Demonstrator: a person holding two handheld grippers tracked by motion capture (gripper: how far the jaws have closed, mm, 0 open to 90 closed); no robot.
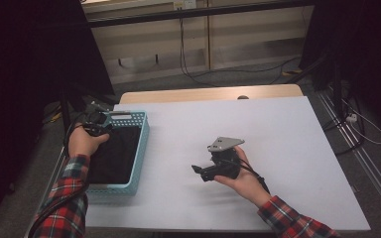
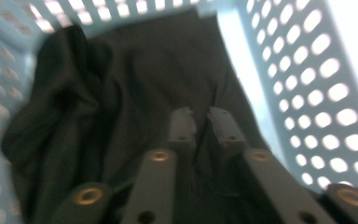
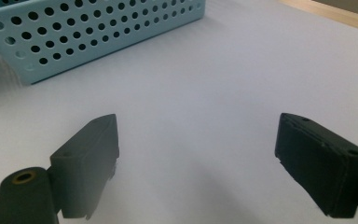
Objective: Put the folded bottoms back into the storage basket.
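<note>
A light blue perforated basket (image 1: 142,140) stands at the left of the white table and holds a crumpled black cloth (image 1: 114,154). My left gripper (image 1: 100,130) reaches down into the basket's far end. In the left gripper view the left gripper (image 2: 201,122) has its jaws nearly together, pinching a thin fold of the cloth (image 2: 116,88) close to the basket wall (image 2: 307,93). My right gripper (image 1: 199,172) lies low over the bare table at mid-front, pointing left toward the basket. The right gripper (image 3: 196,140) stands wide open with nothing between its fingers, the basket (image 3: 98,32) some way ahead.
The white tabletop (image 1: 278,134) stretches to the right of the basket, with a wooden strip (image 1: 208,93) along its far edge. Cables lie on the floor behind and to the right. Dark panels stand at both sides.
</note>
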